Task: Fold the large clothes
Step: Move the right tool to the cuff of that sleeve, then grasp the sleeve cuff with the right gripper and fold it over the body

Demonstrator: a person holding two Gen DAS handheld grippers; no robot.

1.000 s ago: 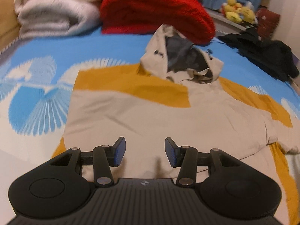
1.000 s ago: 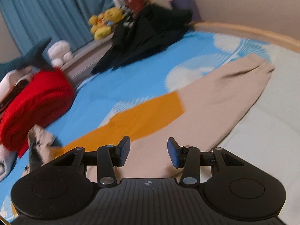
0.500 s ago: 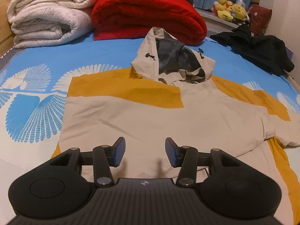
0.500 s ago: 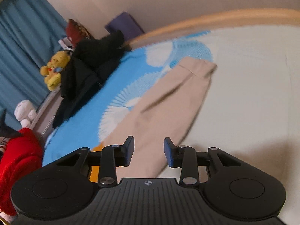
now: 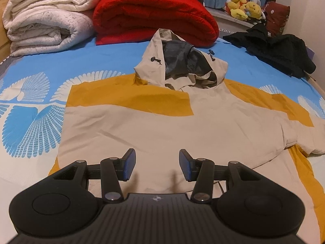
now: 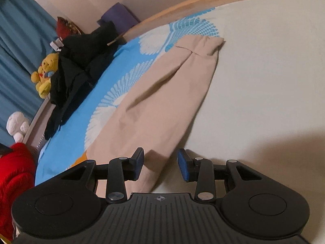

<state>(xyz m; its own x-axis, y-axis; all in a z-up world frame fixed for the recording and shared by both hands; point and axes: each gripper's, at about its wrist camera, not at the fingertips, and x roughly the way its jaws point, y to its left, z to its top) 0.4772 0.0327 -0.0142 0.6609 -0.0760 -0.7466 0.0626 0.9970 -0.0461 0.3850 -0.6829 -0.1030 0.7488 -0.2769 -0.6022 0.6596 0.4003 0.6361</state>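
across the blue patterned bed (image 5: 113,61) a beige-and-mustard hoodie (image 5: 162,126) lies spread flat with one sleeve (image 6: 162,101) outstretched, nothing looking folded yet, while left tool (image 5: 156,166) and right tool (image 6: 160,165) hover part-open, empty.

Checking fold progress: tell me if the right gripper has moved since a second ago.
Yes. The right gripper swung outward along the beige sleeve, toward its cuff and the wooden bed frame.

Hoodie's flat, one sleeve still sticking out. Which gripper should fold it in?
Right, probably. The right gripper is open directly over the outstretched sleeve, its edge between the fingers. The left gripper is open over the hoodie hem, away from that sleeve.
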